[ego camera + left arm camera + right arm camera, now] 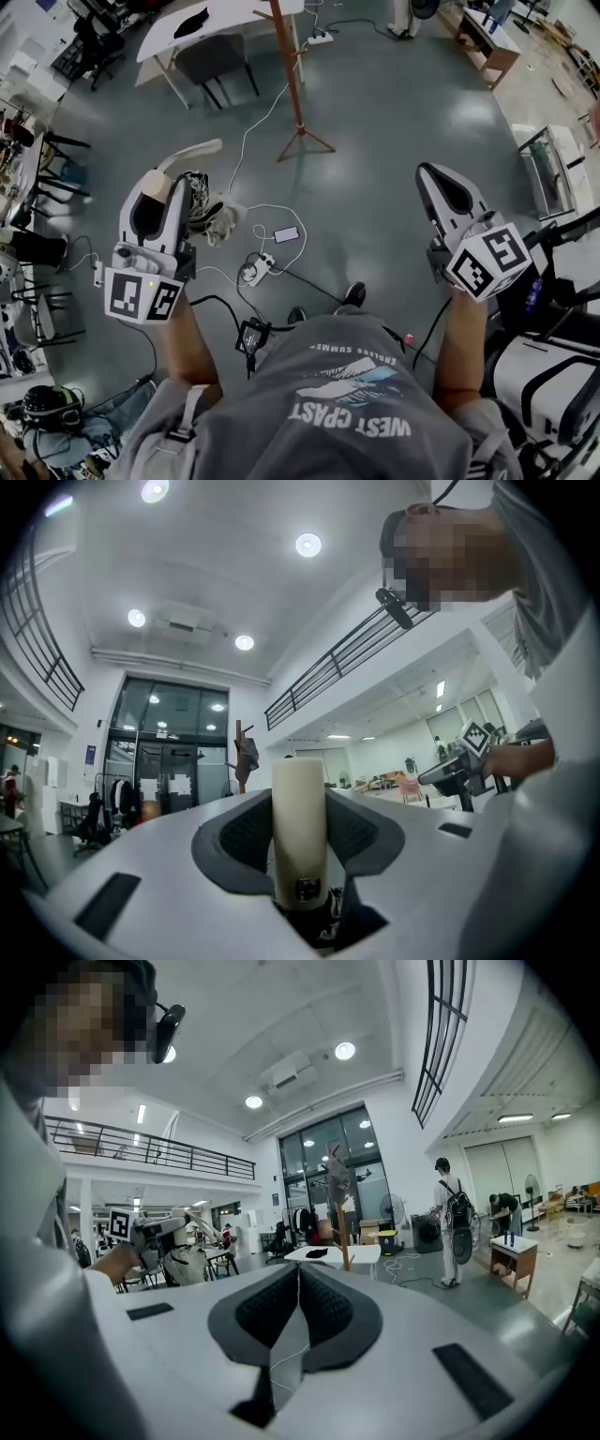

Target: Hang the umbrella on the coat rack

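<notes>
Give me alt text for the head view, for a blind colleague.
The left gripper grips the umbrella by its cream handle, with the folded canopy bunched beside it. The right gripper is shut and empty. The wooden coat rack stands ahead on the grey floor.

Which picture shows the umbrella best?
The head view: the umbrella shows its cream handle and folded cloth, held in the left gripper. The left gripper view shows only the handle between the jaws; the right gripper view shows it small and far.

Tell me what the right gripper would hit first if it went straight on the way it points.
Probably the coat rack: the right gripper, jaws shut and empty, aims almost at its pole, with the white table just behind. Depth is unclear, so it could pass beside the pole.
</notes>
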A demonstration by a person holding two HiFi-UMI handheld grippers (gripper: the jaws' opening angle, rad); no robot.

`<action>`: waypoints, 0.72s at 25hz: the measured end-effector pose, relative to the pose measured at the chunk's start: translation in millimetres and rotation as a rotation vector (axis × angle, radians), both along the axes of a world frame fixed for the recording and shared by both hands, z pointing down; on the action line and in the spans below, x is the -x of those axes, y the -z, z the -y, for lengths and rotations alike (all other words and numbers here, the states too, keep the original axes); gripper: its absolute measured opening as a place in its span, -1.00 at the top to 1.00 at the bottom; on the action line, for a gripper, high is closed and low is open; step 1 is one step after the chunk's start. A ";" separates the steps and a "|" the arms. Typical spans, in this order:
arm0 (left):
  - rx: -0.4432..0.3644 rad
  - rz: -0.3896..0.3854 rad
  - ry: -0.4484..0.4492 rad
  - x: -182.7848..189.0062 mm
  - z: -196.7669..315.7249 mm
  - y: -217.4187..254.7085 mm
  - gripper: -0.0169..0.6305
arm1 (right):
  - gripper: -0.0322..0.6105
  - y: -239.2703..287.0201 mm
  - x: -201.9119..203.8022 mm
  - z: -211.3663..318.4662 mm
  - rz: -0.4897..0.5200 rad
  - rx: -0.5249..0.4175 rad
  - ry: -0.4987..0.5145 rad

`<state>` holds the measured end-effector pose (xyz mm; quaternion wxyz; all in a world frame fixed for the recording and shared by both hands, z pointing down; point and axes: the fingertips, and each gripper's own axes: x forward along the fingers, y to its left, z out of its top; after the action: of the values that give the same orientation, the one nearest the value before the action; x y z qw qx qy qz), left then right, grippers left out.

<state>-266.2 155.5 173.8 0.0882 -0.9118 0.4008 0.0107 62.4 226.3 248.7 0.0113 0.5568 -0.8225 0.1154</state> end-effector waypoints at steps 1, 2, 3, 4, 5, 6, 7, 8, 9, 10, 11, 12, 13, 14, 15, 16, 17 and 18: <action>0.000 0.000 0.011 -6.6 2.2 -0.7 0.43 | 0.81 -0.5 -7.8 4.7 0.001 -0.001 0.009; 0.002 0.000 0.023 -13.2 4.2 -1.5 0.43 | 0.81 -1.1 -15.8 9.0 0.002 -0.003 0.019; 0.003 0.000 0.035 -19.8 5.8 -2.3 0.44 | 0.81 -1.8 -24.1 12.9 0.003 -0.003 0.028; 0.005 0.001 0.046 -26.2 7.3 -2.9 0.43 | 0.81 -2.7 -32.5 16.5 0.005 -0.003 0.035; 0.006 0.002 0.057 -32.4 8.8 -3.4 0.43 | 0.81 -3.7 -40.6 19.9 0.007 -0.001 0.042; 0.008 0.004 0.066 -38.3 10.4 -3.8 0.43 | 0.81 -4.9 -48.4 22.7 0.010 0.002 0.048; 0.010 0.008 0.074 -44.0 12.2 -4.1 0.44 | 0.81 -6.0 -55.9 25.0 0.013 0.005 0.053; 0.010 0.011 0.080 -49.9 14.3 -4.3 0.44 | 0.81 -6.9 -63.4 26.9 0.015 0.007 0.056; 0.010 0.014 0.083 -55.7 16.6 -4.2 0.43 | 0.81 -7.6 -70.7 28.4 0.016 0.008 0.057; 0.010 0.018 0.085 -61.2 19.0 -4.1 0.44 | 0.81 -8.5 -77.6 29.9 0.016 0.009 0.057; 0.010 0.021 0.087 -66.1 21.3 -4.0 0.43 | 0.81 -9.7 -83.8 31.7 0.018 0.009 0.055; 0.010 0.023 0.089 -70.5 23.5 -3.8 0.43 | 0.81 -11.3 -88.9 33.5 0.022 0.010 0.053; 0.011 0.025 0.090 -74.8 25.6 -3.4 0.44 | 0.81 -12.9 -93.0 34.9 0.028 0.012 0.052; 0.011 0.027 0.089 -79.1 27.5 -3.0 0.43 | 0.81 -14.6 -96.2 35.8 0.033 0.015 0.053; 0.010 0.027 0.087 -83.7 29.4 -2.7 0.43 | 0.81 -16.2 -98.9 36.4 0.037 0.018 0.054; 0.009 0.027 0.085 -88.3 31.9 -2.4 0.43 | 0.81 -17.9 -101.7 37.4 0.040 0.021 0.056; 0.007 0.026 0.082 -92.9 35.1 -2.4 0.43 | 0.81 -19.6 -104.7 39.1 0.041 0.023 0.056; 0.006 0.026 0.080 -97.3 39.2 -2.9 0.43 | 0.81 -21.2 -107.8 41.3 0.042 0.026 0.055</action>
<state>-168.9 116.3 176.7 0.0909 -0.8954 0.4359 -0.0057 170.2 185.0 269.9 0.0045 0.5314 -0.8359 0.1372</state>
